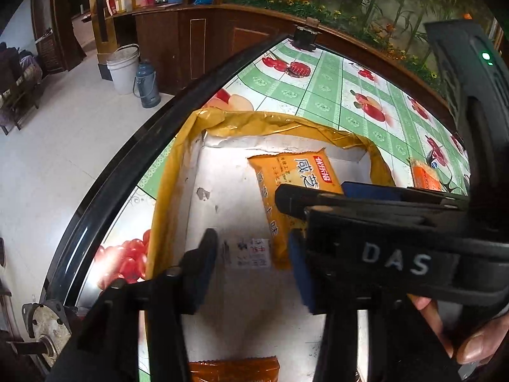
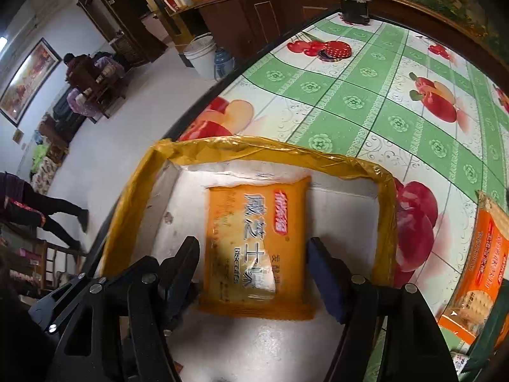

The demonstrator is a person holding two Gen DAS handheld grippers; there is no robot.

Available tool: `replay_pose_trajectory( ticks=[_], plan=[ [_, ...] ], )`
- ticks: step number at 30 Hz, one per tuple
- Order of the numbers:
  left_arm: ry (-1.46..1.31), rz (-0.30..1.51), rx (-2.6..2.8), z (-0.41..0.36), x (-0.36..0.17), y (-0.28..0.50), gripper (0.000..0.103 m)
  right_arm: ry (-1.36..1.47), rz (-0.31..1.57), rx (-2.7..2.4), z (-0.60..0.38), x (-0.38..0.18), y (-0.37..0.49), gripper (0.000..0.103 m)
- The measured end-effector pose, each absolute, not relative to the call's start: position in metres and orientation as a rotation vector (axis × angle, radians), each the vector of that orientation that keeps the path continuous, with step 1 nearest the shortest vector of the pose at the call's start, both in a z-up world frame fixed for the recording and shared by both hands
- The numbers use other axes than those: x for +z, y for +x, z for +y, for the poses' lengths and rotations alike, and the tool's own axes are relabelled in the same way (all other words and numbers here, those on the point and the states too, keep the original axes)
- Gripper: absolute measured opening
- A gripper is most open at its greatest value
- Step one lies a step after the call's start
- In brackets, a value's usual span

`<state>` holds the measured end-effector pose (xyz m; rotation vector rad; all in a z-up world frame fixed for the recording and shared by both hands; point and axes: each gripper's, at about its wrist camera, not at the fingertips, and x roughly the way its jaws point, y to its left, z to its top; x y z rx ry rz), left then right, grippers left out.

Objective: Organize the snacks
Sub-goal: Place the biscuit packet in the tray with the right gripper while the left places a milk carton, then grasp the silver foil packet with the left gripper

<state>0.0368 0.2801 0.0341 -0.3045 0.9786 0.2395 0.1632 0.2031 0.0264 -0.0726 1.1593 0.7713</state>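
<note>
An orange biscuit packet (image 2: 257,248) lies lengthwise inside a white box with a yellow taped rim (image 2: 254,146). My right gripper (image 2: 254,270) is shut on it, one pad against each long side. In the left wrist view the same packet (image 1: 280,184) shows in the box (image 1: 280,121), with the right gripper (image 1: 296,216) reaching in from the right. My left gripper (image 1: 254,270) hangs open over the bare white box floor, with nothing between its fingers. A darker orange packet (image 1: 232,369) peeks out at the bottom edge under it.
The box sits near the black curved edge (image 1: 127,165) of a table with a green fruit-print cloth (image 2: 381,102). Another orange cracker packet (image 2: 477,270) lies on the cloth to the right. A white bucket (image 1: 122,67) and a blue flask (image 1: 146,86) stand on the floor, where a person (image 2: 41,213) walks.
</note>
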Motion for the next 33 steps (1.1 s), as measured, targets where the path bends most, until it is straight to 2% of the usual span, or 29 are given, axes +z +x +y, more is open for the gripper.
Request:
replay_pose_trajectory(
  ticks=[2, 8, 14, 20, 27, 33],
  plan=[
    [-0.302, 0.973, 0.245, 0.279, 0.035, 0.036, 0.058, -0.073, 1.152, 0.773, 0.201, 0.029, 0.161, 0.074],
    [-0.321, 0.926, 0.243, 0.277, 0.049, 0.015, 0.058, 0.001, 1.117, 0.817, 0.166, 0.045, 0.15, 0.074],
    [-0.308, 0.806, 0.181, 0.249, 0.079, -0.017, 0.059, 0.111, 1.043, 0.908, 0.083, 0.069, 0.109, 0.074],
    [-0.283, 0.709, 0.07, 0.197, 0.099, -0.052, 0.065, 0.17, 0.976, 0.917, -0.013, 0.078, 0.067, 0.074],
    [-0.24, 0.705, -0.099, 0.117, 0.08, -0.079, 0.066, 0.316, 0.842, 0.77, -0.143, 0.063, 0.037, 0.074],
    [-0.144, 0.777, -0.131, 0.066, 0.064, -0.052, 0.066, 0.38, 0.897, 0.764, -0.161, 0.045, 0.043, 0.074]
  ],
)
